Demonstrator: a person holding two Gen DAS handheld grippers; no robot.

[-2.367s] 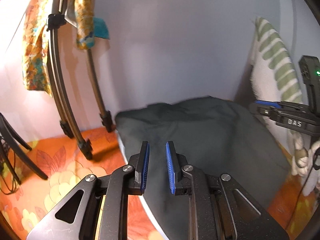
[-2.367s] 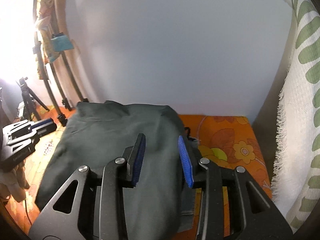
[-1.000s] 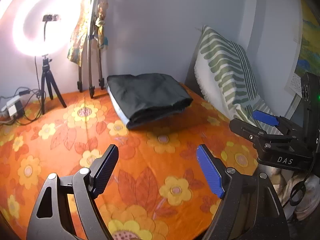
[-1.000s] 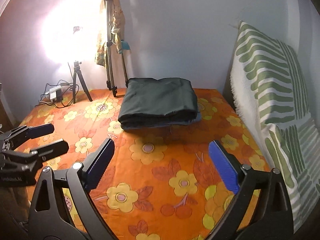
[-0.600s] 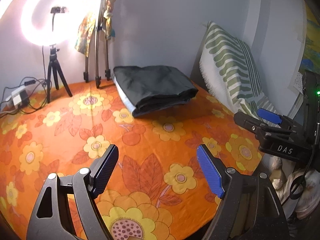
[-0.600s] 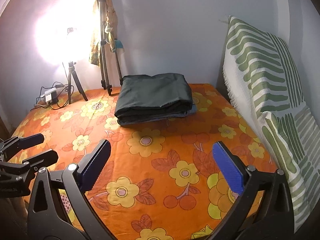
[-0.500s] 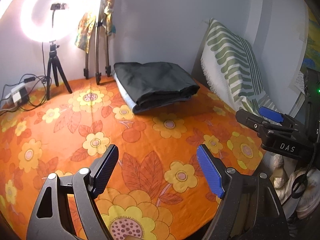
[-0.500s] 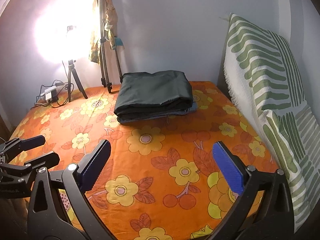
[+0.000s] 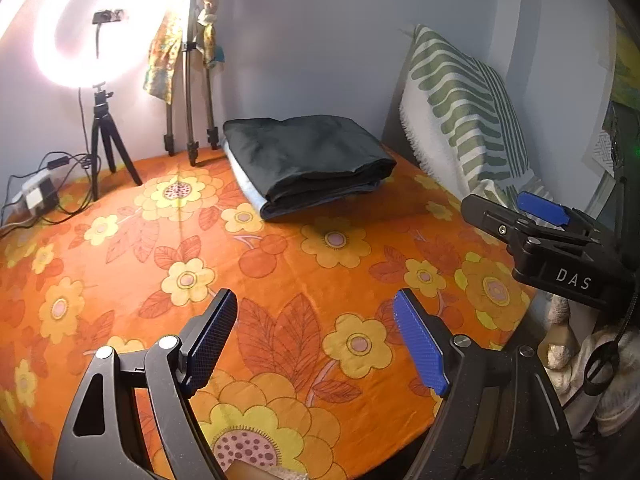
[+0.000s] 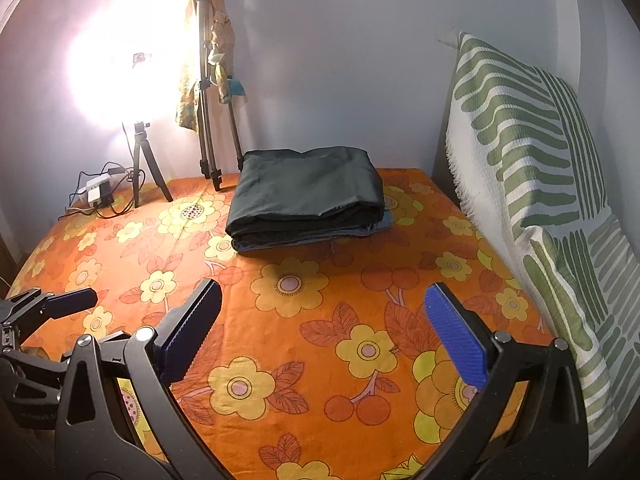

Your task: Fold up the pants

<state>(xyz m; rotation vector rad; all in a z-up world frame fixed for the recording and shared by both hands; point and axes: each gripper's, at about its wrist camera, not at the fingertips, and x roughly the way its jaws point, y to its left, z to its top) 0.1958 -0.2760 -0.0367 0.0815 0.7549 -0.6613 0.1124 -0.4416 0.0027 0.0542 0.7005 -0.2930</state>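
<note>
- Both grippers have pulled well back from the pants since a couple of seconds ago, and their jaws have swung wide.
- Left gripper [image 9: 316,340] hovers over the near edge of the floral bedspread [image 9: 280,264], fingers spread far apart, holding nothing.
- Right gripper [image 10: 324,332] likewise gapes wide and carries nothing.
- Dark folded pants [image 10: 308,188] lie at the far side, stacked on a bluish folded garment [image 10: 380,224].
- Ring light [image 9: 92,32] glows far left; a striped pillow [image 10: 528,152] leans at right.

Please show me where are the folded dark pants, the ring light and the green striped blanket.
folded dark pants [image 10: 308,184], right wrist view, top layer.
ring light [image 9: 80,40], left wrist view, glowing ring.
green striped blanket [image 10: 532,152], right wrist view, upper striped part.
</note>
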